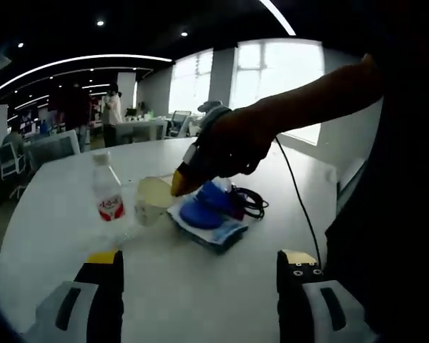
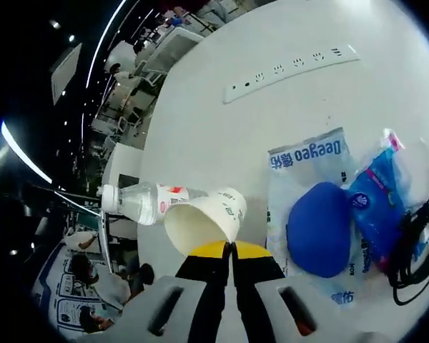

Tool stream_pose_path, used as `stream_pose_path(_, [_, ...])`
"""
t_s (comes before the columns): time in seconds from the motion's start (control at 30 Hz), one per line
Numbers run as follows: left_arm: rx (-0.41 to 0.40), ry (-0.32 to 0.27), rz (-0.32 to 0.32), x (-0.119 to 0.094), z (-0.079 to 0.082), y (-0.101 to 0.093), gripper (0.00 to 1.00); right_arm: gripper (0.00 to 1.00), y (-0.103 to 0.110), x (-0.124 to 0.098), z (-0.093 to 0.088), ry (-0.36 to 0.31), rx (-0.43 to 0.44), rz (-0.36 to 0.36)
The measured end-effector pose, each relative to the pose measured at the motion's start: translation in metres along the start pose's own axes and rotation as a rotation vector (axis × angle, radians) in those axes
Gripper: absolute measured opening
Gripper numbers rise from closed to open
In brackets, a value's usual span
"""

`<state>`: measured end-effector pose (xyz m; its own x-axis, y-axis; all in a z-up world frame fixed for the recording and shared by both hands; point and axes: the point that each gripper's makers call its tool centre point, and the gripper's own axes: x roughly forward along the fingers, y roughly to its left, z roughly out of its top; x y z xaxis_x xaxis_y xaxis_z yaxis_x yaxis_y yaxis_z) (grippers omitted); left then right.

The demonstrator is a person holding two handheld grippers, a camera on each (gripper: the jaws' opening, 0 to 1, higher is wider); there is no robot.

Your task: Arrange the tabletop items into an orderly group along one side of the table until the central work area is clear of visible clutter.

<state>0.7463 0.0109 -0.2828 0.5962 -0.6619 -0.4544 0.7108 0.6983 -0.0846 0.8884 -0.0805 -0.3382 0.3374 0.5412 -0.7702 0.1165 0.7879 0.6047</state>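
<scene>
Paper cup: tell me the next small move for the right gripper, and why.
Probably lift the paper cup slightly and carry it toward the table's edge. The right gripper appears shut on the cup's rim, jaws together. The cup stands close beside the water bottle and the wipes packet, so lifting first likely avoids knocking either.

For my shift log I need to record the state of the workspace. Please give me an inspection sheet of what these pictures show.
Surface: white table, with a power strip set in it.
Job's things: bottle upright; paper cup; blue pouch on a Deeyeo pack.
Clutter: blue wrapper beside the pouch.
Grippers: left gripper open, holding nothing; right gripper shut on the cup's rim.
Cables: black cable coiled by the pack.
Surroundings: open office with chairs, people standing, bright windows.
</scene>
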Motion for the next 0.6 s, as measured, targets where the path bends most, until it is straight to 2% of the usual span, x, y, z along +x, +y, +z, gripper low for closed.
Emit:
stream_pose_path(0.33, [-0.008,0.000,0.019,-0.0059,-0.0058,0.0073,0.86,0.00,-0.0062,0.0011,-0.0035,0.007,0.020,-0.036])
stream_pose_path(0.43, [-0.009,0.003,0.021,-0.0060,-0.0068,0.0072,0.86,0.00,-0.0049,0.0018,-0.0052,0.014,0.061,-0.021])
stream_pose_path(0.6, [-0.012,0.011,0.015,-0.0043,-0.0071,0.0044,0.86,0.00,-0.0043,0.0058,-0.0026,0.009,0.078,-0.020])
